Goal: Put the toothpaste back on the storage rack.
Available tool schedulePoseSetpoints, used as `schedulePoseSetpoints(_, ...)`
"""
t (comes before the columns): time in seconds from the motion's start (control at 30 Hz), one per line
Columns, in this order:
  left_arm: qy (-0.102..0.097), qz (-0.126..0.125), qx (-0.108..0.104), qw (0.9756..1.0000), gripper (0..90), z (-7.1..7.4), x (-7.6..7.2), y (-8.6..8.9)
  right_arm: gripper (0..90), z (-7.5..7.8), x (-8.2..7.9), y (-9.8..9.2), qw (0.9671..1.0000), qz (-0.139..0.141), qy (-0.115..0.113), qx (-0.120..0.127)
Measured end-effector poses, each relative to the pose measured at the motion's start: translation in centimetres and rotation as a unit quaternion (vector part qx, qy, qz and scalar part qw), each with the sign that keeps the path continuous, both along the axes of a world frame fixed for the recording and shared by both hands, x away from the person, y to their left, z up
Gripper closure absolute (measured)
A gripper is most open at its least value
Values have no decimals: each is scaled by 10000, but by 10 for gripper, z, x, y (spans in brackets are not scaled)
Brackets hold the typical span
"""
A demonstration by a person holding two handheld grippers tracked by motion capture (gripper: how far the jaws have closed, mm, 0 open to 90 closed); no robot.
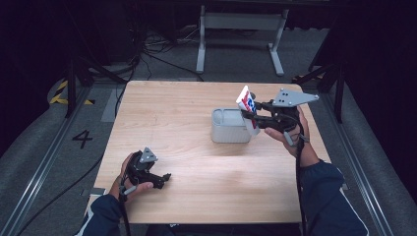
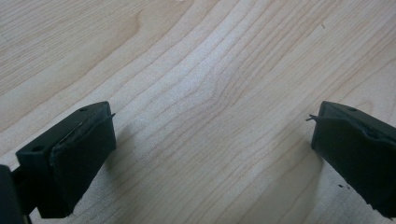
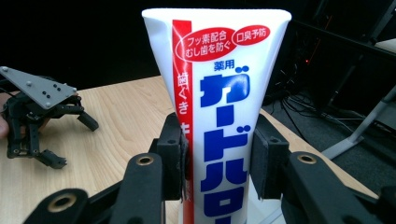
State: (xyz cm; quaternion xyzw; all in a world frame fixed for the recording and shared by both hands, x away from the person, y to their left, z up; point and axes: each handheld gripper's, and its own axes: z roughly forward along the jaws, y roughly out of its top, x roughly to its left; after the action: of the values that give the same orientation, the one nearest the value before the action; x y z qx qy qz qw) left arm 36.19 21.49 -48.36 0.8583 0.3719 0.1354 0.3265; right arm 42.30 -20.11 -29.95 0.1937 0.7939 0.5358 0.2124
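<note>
A white toothpaste tube (image 3: pixel 219 112) with blue and red print stands upright between the jaws of my right gripper (image 3: pixel 217 158), which is shut on its sides. In the high view the tube (image 1: pixel 247 108) tilts over the right edge of a grey rectangular container (image 1: pixel 229 127), held by the right gripper (image 1: pixel 255 115). My left gripper (image 1: pixel 164 179) rests low at the near left of the table, jaws wide apart. In the left gripper view its two black pads (image 2: pixel 84 154) frame bare wood with nothing between them. The left gripper (image 3: pixel 56 140) lies farther off in the right gripper view.
The light wooden table (image 1: pixel 196 162) has open surface between the two hands and in front of the container. A metal stand (image 1: pixel 241 29) and loose cables lie on the floor beyond the far edge.
</note>
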Motion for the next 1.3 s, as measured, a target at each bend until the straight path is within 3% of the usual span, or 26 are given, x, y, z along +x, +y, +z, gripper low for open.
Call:
schedulePoseSetpoints(0.63,-9,9,-13,10000,6,0,0,0,625,-4,32,22,9998,-79,99,120)
schedulePoseSetpoints(1.3,-26,6,34,10000,6,1,0,0,622,-27,62,37,9990,-308,304,80)
